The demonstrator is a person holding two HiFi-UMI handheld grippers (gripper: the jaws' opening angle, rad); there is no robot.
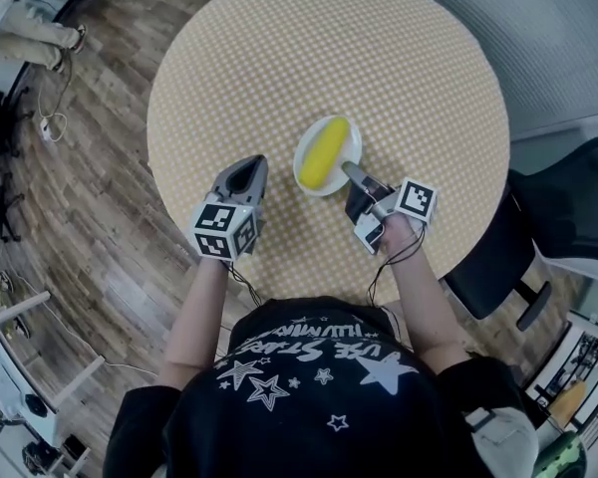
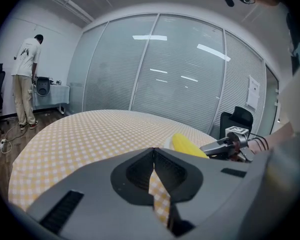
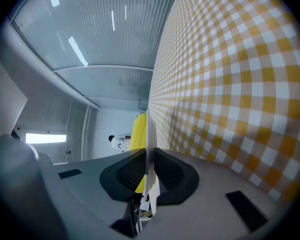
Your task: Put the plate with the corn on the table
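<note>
- Hides the near-right rim of the plate under the jaws of the right gripper in the head view; leaves the rest of the white rim visible round the corn.
- Shows the plate only edge-on in the right gripper view, as a thin white strip between the jaws, with the yellow cob partly cut off behind it.
- Cannot tell from any view whether the plate rests on the table or hangs just above it; places it right of centre over the yellow checked top, toward the near edge.
- Cuts off the lower part of the corn in the left gripper view behind that gripper's own grey body.
- Cuts off the chair at the right edge of the head view; renders a distant standing person, back turned, too small for detail.
- Right gripper: clamped shut on the plate rim, rolled onto its side so that the tabletop reads as vertical in its own view, aimed up and left toward the plate centre.
- Right hand: wrapped round the grip just behind the marker cube, bare forearm reaching out from the body.
- Left gripper: jaws pressed together at the tips with nothing between, only checked cloth seen through the slot behind them; aimed away from the body, over the near part of the table, left of the plate and apart from it.
- Left forearm: bare, extended straight forward.
</note>
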